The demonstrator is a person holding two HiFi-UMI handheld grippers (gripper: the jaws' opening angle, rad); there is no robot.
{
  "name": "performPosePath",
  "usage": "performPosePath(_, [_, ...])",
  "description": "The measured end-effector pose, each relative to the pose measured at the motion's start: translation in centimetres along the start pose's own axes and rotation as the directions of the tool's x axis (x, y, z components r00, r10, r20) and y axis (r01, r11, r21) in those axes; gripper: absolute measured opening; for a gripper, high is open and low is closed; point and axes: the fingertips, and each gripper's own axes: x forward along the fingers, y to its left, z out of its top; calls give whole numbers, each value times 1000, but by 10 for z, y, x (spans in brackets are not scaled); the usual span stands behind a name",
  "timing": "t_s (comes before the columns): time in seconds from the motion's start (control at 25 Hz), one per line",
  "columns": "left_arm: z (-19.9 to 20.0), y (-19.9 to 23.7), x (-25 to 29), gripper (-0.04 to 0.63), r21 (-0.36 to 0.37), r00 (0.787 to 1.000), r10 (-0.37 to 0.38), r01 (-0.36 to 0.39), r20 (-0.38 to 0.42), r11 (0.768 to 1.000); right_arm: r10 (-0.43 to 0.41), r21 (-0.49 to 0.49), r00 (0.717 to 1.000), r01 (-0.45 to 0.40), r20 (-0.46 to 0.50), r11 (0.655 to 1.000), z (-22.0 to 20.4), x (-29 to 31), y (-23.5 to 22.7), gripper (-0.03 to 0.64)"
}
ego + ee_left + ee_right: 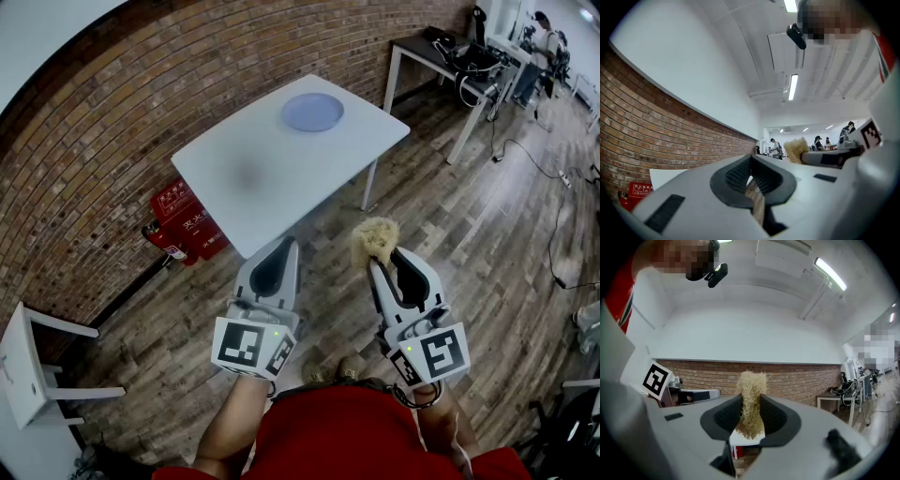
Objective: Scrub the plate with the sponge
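Four fingers (pixel 780 422), one sponge (pixel 751 397), one plate (pixel 312 112)

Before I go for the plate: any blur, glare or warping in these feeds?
Head view: heavy fisheye, the brick wall bows, yet the pale blue round plate on the white table reads evenly lit, without glare. Left gripper view: ceiling strip light blown out, dark vignette at the corners. Right gripper view: tan fibrous sponge sharp, background warped.

Beyond our fingertips (pixel 284 251) we see a white table (pixel 262 178), a brick wall (pixel 103 150) behind it, and a wood floor (pixel 487 244) beneath.
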Motion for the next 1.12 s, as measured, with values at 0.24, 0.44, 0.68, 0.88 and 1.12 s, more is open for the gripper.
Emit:
performPosePath(0.24, [-1,-3,3,15,2,1000,-6,6,-5,1000,4,-6,1000,-4,-8,1000,-1,1,-1,120])
performPosePath(0.44, [-6,-5,5,15,3,1000,-8,8,-15,1000,4,-2,1000,-4,3,1000,0,-1,-3,120])
performPosePath(0.68, [-9,-5,15,15,0,1000,5,-5,-22,1000,7,35,1000,-7,13,999,0,-2,-21,120])
performPosePath(0.88, [-11,-9,27,15,-1,999,26,-26,-25,1000,-4,51,1000,3,3,999,-4,-8,-44,120])
performPosePath(1.12, [-13,-21,44,15,11,998,52,-52,-22,999,12,58,1000,-12,4,998,-8,-14,-69,120])
